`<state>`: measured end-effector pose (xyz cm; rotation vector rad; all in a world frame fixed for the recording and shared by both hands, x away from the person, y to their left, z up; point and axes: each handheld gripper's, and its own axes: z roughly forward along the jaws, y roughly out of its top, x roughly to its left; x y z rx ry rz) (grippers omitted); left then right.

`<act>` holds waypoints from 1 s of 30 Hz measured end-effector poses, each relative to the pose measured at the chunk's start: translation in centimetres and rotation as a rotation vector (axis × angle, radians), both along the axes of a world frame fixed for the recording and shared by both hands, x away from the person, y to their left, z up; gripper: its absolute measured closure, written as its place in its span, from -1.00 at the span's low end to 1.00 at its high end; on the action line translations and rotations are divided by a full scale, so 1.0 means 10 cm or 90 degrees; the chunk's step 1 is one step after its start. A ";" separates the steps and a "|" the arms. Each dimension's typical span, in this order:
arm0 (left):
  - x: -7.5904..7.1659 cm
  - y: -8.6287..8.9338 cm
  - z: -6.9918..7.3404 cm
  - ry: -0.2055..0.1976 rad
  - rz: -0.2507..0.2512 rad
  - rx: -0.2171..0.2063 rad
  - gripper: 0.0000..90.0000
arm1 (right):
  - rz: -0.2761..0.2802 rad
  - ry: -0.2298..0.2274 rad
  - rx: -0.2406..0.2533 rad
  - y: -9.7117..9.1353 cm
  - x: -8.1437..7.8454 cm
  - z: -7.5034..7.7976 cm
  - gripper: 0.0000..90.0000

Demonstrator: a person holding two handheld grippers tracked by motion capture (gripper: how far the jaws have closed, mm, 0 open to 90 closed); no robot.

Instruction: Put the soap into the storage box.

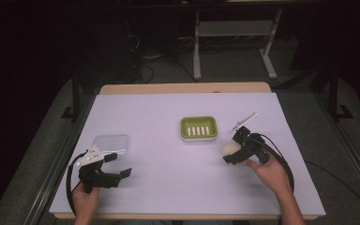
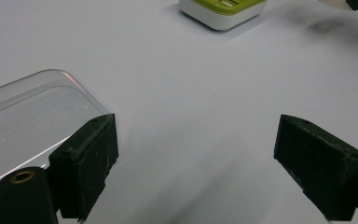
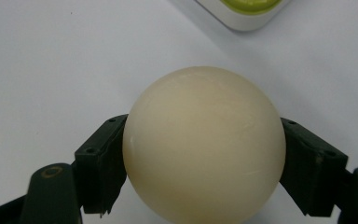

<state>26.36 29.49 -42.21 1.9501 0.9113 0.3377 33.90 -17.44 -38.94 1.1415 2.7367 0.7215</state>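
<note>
A white-covered table (image 1: 168, 187) with a pale wooden edge is seen from the high view, its surface spread across most of the frame. On it, near the left front, a clear, flat plastic lid with rounded corners (image 1: 112, 142) is laid; in the left gripper view this lid (image 2: 32, 121) is found just beside one jaw, though contact cannot be judged. A green soap dish with a white slotted insert and white base (image 1: 198, 128) is placed near the middle. The left gripper (image 1: 117, 165) is held with its jaws spread wide (nothing is caught between them, as the left gripper view confirms) (image 2: 205, 163). The right gripper (image 1: 233, 152) is closed around a smooth, cream-coloured ball (image 1: 229, 149), just right of the dish; the ball's (image 3: 204, 144) clamping from both sides is made plain in the right gripper view.
</note>
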 end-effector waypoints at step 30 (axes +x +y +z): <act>0.00 0.01 0.00 -0.004 0.002 -0.005 -0.71 | 0.030 0.014 0.017 0.30 0.33 0.16 -0.49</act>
